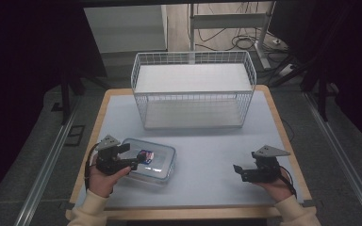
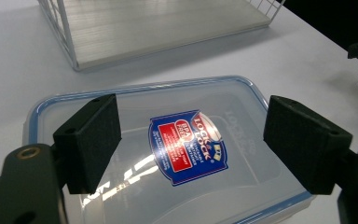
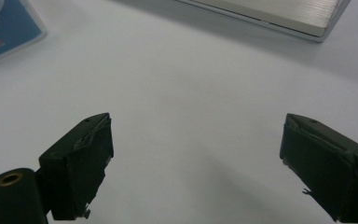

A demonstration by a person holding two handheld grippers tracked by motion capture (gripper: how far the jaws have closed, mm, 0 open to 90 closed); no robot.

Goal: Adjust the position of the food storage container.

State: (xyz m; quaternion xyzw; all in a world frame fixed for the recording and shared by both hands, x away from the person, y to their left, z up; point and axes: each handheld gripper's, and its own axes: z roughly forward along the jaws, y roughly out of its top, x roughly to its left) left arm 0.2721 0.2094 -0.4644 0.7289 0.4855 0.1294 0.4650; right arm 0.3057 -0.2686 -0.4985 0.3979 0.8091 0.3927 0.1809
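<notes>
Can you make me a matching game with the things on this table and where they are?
Things:
1. basket
2. box
3. left gripper
4. right gripper

Places:
A. over bare table, near the right edge
B. at the back of the table
C. over the box lid
D. front left, flat on the table

Pairs: 1-B, 2-D, 3-C, 4-A
</notes>
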